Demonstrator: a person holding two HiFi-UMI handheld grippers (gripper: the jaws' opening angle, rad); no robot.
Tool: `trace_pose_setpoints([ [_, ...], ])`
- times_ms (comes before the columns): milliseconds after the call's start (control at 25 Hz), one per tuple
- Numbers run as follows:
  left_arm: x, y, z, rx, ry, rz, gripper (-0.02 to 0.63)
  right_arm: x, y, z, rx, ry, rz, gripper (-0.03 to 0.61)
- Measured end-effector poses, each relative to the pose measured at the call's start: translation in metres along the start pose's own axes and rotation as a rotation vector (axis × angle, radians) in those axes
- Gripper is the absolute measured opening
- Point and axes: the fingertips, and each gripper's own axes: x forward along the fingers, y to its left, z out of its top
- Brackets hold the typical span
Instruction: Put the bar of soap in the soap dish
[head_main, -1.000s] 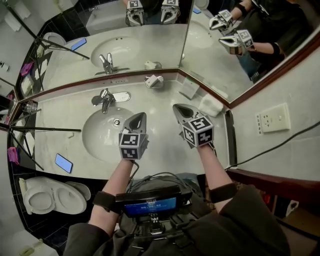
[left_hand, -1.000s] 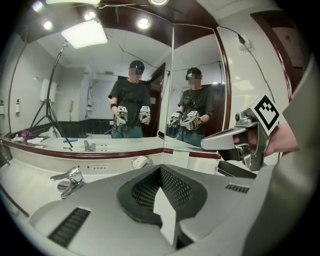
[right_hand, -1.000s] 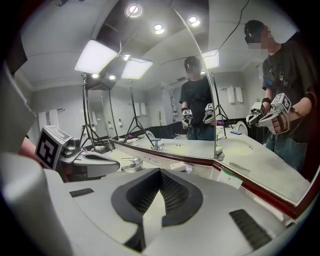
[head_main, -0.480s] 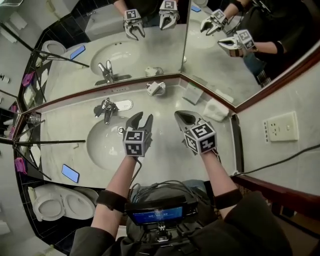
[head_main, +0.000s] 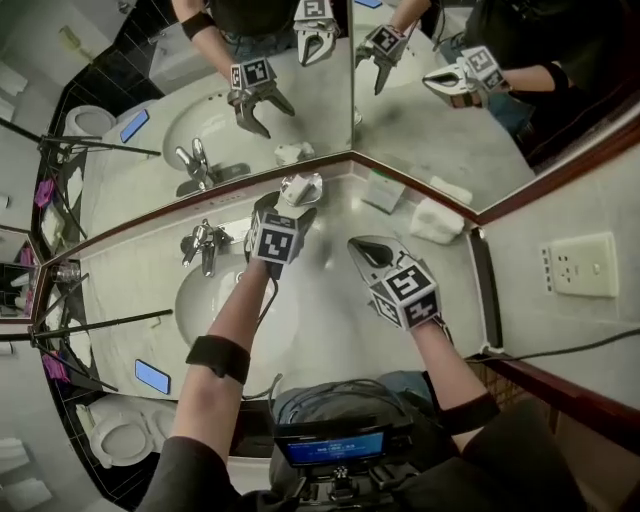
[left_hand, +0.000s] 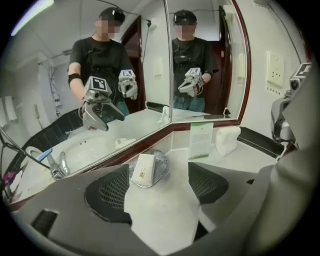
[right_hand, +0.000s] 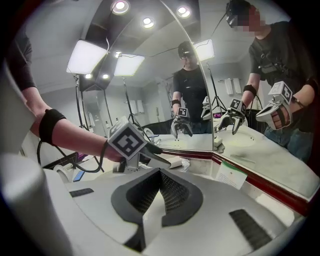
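Two claws over the marble surface (head_main: 330, 320).

Left arm:
- Stretched forward past the right edge of the basin (head_main: 215, 300), toward the corner where the two mirrors meet.
- Black band (head_main: 217, 357) round the forearm.
- Left claw (head_main: 285, 210) slants downward at the back of the surface.
- Its jaws have just been opening and now stand spread wide, the pads touching nothing.

Soap:
- Bar of soap (left_hand: 142, 170), white with a small printed mark, lies slightly tilted in the clear soap dish (left_hand: 163, 161).
- The dish sits close against the mirror corner.
- The bar shows in the gap just ahead of the left claw's tips, nearer its left pad, apart from both.

Right arm:
- Bent and held nearer the body.
- Right claw (right_hand: 160, 176) is above bare surface to the right of the basin, aimed toward the mirror.
- Its jaws are pressed together with nothing between them.
- It is near the dish, to its right and on the person's side.

Standing card (left_hand: 201, 140) and folded white towel (left_hand: 226, 141) sit to the right of the dish.
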Motion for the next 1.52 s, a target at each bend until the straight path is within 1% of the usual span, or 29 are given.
trace_pose_setpoints([
  [80, 0.020, 0.009, -0.002, 0.023, 0.045, -0.012, 0.373, 0.001, -0.003, -0.005, 0.008, 0.004, -0.005, 0.017],
  [160, 0.032, 0.025, -0.006, 0.033, 0.087, 0.013, 0.373, 0.002, -0.007, -0.010, 0.018, 0.010, -0.012, 0.017],
  [200, 0.037, 0.031, -0.010, 0.029, 0.104, 0.023, 0.373, 0.002, -0.009, -0.013, 0.023, 0.013, -0.015, 0.017],
  [320, 0.049, 0.038, -0.017, 0.009, 0.133, 0.011, 0.367, 0.000, -0.016, -0.018, 0.037, 0.022, -0.026, 0.017],
  [360, 0.051, 0.038, -0.017, 0.004, 0.141, 0.010, 0.356, -0.001, -0.018, -0.018, 0.040, 0.024, -0.030, 0.017],
  [440, 0.055, 0.039, -0.020, -0.009, 0.149, 0.010, 0.304, -0.002, -0.022, -0.018, 0.045, 0.025, -0.034, 0.017],
  [520, 0.058, 0.044, -0.024, -0.019, 0.152, 0.028, 0.217, 0.000, -0.021, -0.019, 0.043, 0.026, -0.033, 0.017],
  [560, 0.059, 0.046, -0.025, -0.021, 0.151, 0.037, 0.204, 0.001, -0.021, -0.019, 0.041, 0.027, -0.031, 0.017],
  [720, 0.055, 0.047, -0.023, -0.035, 0.132, 0.042, 0.195, 0.001, -0.018, -0.018, 0.039, 0.032, -0.028, 0.017],
  [800, 0.049, 0.042, -0.019, -0.047, 0.100, 0.025, 0.192, 0.001, -0.016, -0.019, 0.039, 0.033, -0.028, 0.017],
  [880, 0.040, 0.036, -0.012, -0.062, 0.042, -0.002, 0.192, 0.003, -0.013, -0.020, 0.037, 0.033, -0.025, 0.017],
  [960, 0.023, 0.032, -0.003, -0.077, -0.018, -0.001, 0.192, 0.004, -0.011, -0.020, 0.036, 0.031, -0.021, 0.017],
  [1040, 0.000, 0.027, 0.004, -0.092, -0.081, 0.014, 0.192, 0.004, -0.008, -0.016, 0.032, 0.021, -0.015, 0.017],
  [1160, -0.048, 0.017, 0.014, -0.126, -0.196, 0.050, 0.192, 0.002, 0.002, -0.003, 0.016, -0.006, 0.002, 0.017],
  [1320, -0.115, -0.010, 0.012, -0.160, -0.332, 0.091, 0.192, -0.002, 0.023, 0.016, -0.006, -0.051, 0.035, 0.017],
  [1440, -0.155, -0.026, 0.001, -0.183, -0.387, 0.140, 0.192, -0.002, 0.040, 0.028, -0.033, -0.074, 0.062, 0.017],
  [1520, -0.172, -0.037, -0.010, -0.209, -0.395, 0.168, 0.192, -0.004, 0.051, 0.032, -0.049, -0.080, 0.076, 0.017],
])
